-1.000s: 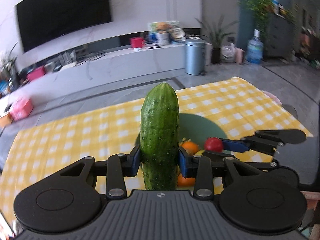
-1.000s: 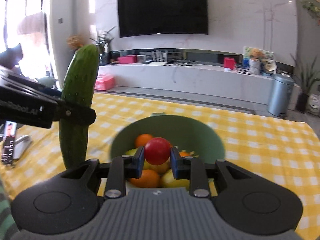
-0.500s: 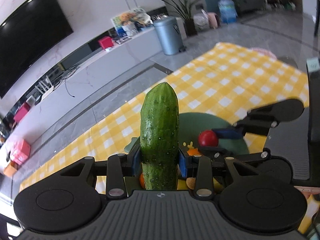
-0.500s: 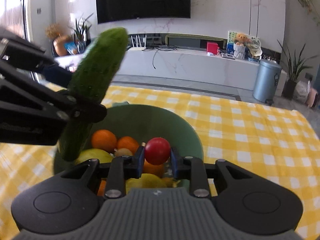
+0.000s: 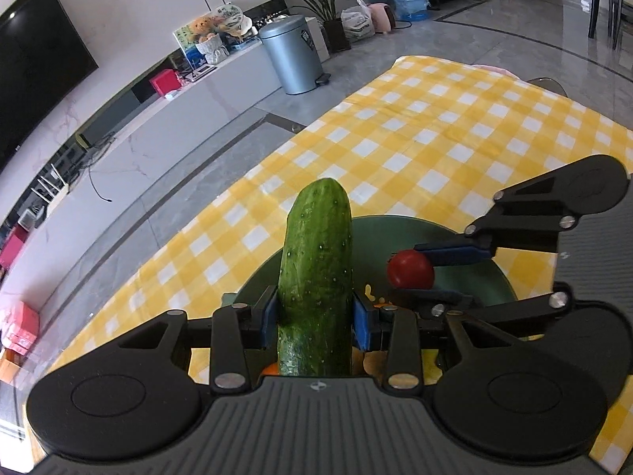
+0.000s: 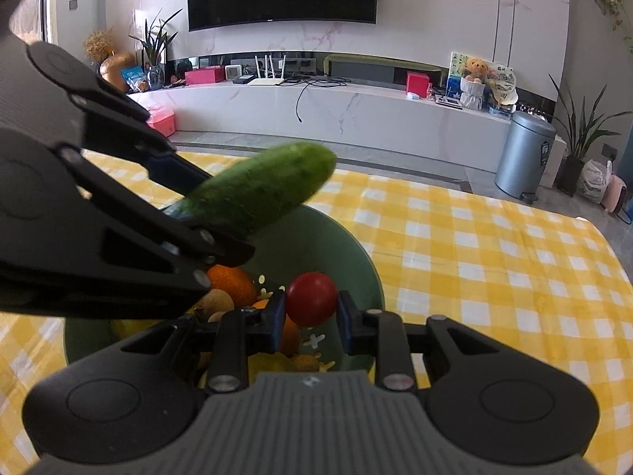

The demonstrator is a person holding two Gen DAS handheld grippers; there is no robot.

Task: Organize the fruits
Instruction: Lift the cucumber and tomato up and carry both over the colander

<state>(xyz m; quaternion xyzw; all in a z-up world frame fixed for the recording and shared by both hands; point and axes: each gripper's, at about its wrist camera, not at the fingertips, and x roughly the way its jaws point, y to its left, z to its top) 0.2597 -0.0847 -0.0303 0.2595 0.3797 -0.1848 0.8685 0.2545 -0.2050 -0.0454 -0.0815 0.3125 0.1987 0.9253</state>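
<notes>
My left gripper [image 5: 314, 318] is shut on a green cucumber [image 5: 316, 281] and holds it over the green bowl [image 5: 467, 241]. In the right wrist view the cucumber [image 6: 261, 192] lies tilted above the bowl's [image 6: 356, 253] left side. My right gripper [image 6: 310, 316] is shut on a red tomato [image 6: 311, 299] and holds it over the bowl; it also shows in the left wrist view [image 5: 410, 269]. The bowl holds oranges [image 6: 231, 283], a yellow fruit [image 6: 273, 364] and a brownish fruit [image 6: 215, 303].
The bowl stands on a table with a yellow checked cloth [image 6: 494, 261]. Beyond the table's far edge are grey floor, a white TV bench [image 6: 356, 111] and a grey bin [image 6: 524, 154].
My left gripper has swung the cucumber lower and more level over the bowl. My right gripper has come down closer to the fruit, still holding the tomato.
</notes>
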